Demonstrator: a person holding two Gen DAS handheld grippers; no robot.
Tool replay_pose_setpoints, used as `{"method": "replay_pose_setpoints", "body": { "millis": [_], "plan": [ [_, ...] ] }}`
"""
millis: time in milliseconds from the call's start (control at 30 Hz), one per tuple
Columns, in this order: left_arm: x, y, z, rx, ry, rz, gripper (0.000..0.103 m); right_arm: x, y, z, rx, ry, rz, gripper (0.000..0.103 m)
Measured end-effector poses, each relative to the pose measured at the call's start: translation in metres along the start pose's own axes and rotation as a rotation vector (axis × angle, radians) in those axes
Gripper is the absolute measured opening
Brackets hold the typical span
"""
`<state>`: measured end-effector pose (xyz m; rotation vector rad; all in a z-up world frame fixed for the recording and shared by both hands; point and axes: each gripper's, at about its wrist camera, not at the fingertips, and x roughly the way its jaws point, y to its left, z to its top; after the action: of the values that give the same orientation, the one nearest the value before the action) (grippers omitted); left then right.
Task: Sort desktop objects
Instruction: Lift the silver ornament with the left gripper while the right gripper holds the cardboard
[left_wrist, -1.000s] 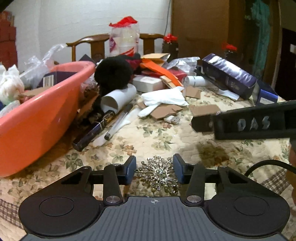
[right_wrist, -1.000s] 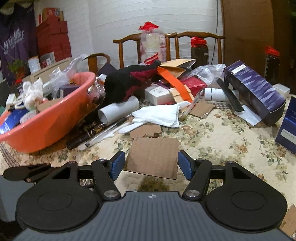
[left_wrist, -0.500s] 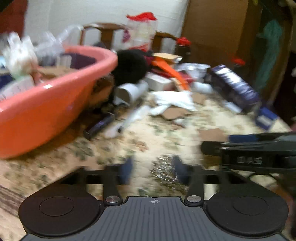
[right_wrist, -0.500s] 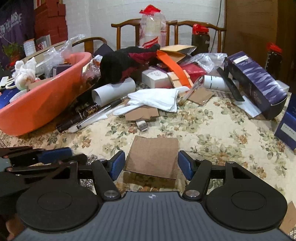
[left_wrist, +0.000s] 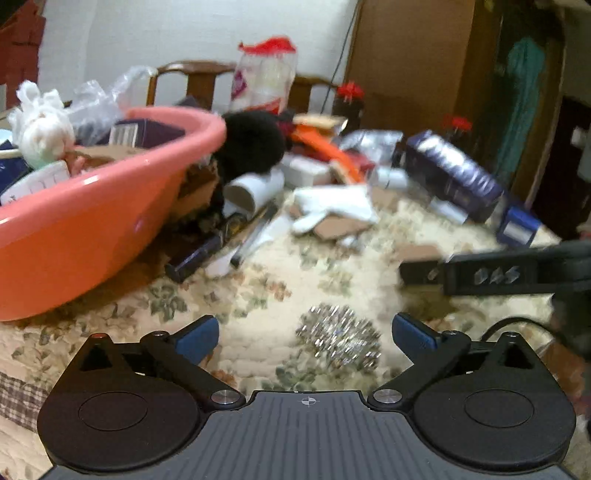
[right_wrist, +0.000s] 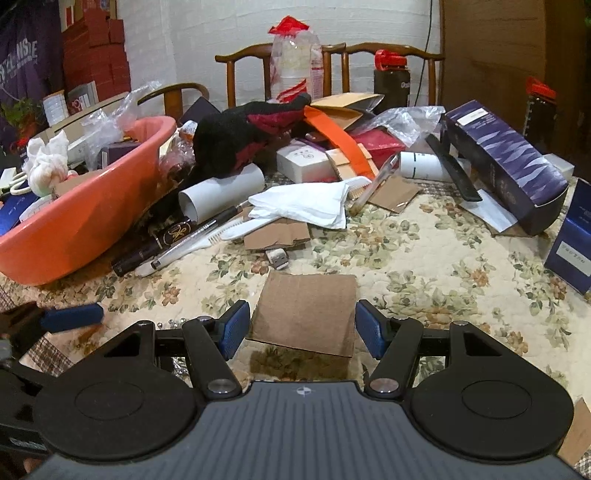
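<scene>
- A salmon-pink plastic basin (left_wrist: 92, 221), filled with bags and boxes, is being seen at the left on the floral quilted tablecloth (left_wrist: 332, 280).
- The left gripper (left_wrist: 306, 334) is being held wide; its jaws have just been opening, and the silver rhinestone brooch (left_wrist: 340, 341) is lying on the cloth between them, untouched.
- A brown square cardboard piece (right_wrist: 306, 314) is being clamped by the right gripper (right_wrist: 303, 328), raised off the cloth at its near edge.
- A dark purple rectangular carton (right_wrist: 506, 162) is lying at the far right.
</scene>
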<state>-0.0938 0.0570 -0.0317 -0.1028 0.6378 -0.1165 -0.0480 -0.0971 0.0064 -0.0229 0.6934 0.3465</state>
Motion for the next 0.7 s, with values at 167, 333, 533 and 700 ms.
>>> {"method": "replay_pose_setpoints", "body": {
  "millis": [167,333,533,700],
  "plan": [
    [0.010,-0.022,0.001,0.111,0.070,0.066,0.103,-0.003,-0.005,0.002,0.025,-0.007,0.008,0.068],
    [0.018,-0.029,0.003,0.095,0.082,0.113,0.103,-0.005,-0.007,0.003,0.038,-0.014,0.016,0.069],
    [0.023,-0.035,0.003,0.117,0.063,0.152,0.099,-0.010,-0.013,0.004,0.070,-0.030,0.030,0.069],
    [0.021,-0.039,0.003,0.137,0.054,0.148,0.088,-0.013,-0.016,0.006,0.096,-0.041,0.040,0.069]
  ]
}}
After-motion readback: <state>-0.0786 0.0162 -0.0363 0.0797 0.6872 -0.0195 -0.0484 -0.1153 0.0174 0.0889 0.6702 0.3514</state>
